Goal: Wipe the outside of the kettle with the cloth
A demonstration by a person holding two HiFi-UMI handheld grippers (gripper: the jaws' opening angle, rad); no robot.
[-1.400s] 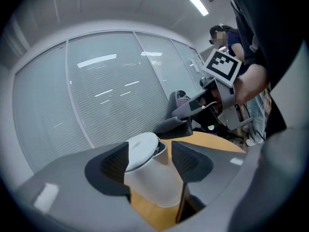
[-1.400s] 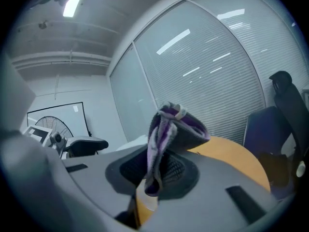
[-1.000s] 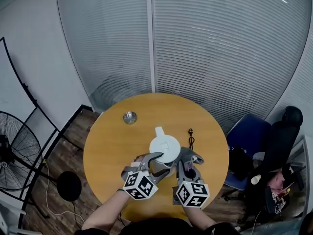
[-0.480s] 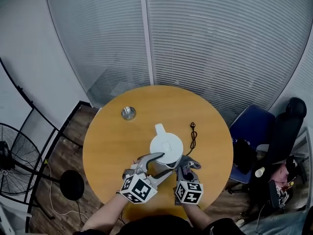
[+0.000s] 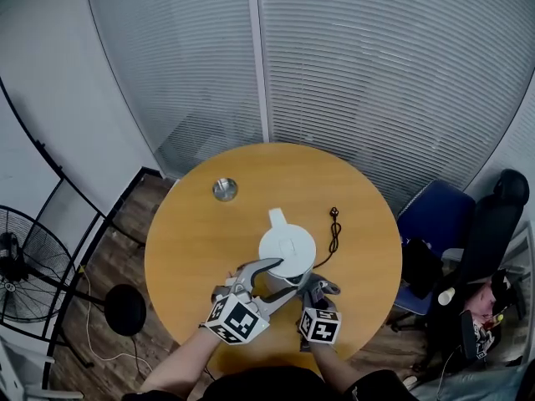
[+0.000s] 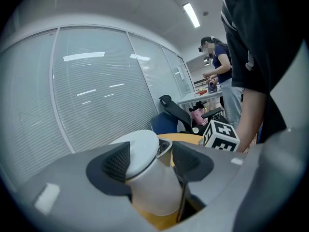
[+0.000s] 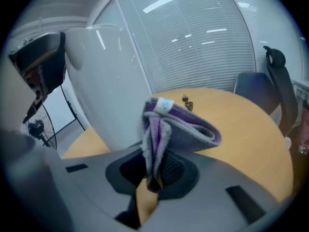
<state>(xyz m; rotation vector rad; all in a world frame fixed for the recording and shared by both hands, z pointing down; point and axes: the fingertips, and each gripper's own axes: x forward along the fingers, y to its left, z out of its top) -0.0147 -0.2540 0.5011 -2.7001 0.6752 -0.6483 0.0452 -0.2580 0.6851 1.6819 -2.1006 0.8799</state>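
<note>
Standing near the middle of the round table [image 5: 201,241], the kettle [image 5: 287,247] was upright, with its spout turned away from us. We held the left tongs [image 6: 150,161] spread about its near upper part, one pad by the lid and the other by the handle side. We think this was to keep the kettle from sliding or turning under the rubbing, though we could not tell if the pads pressed it. The right tongs [image 7: 154,170] were pinching a folded purple-grey cloth [image 7: 181,127]. Most of the fold stood free beyond the pads, so that soft fabric and not plastic would meet the wall. The cloth was just beside the kettle's white side, on our right. We judge the wiping was in hand, not finished.
</note>
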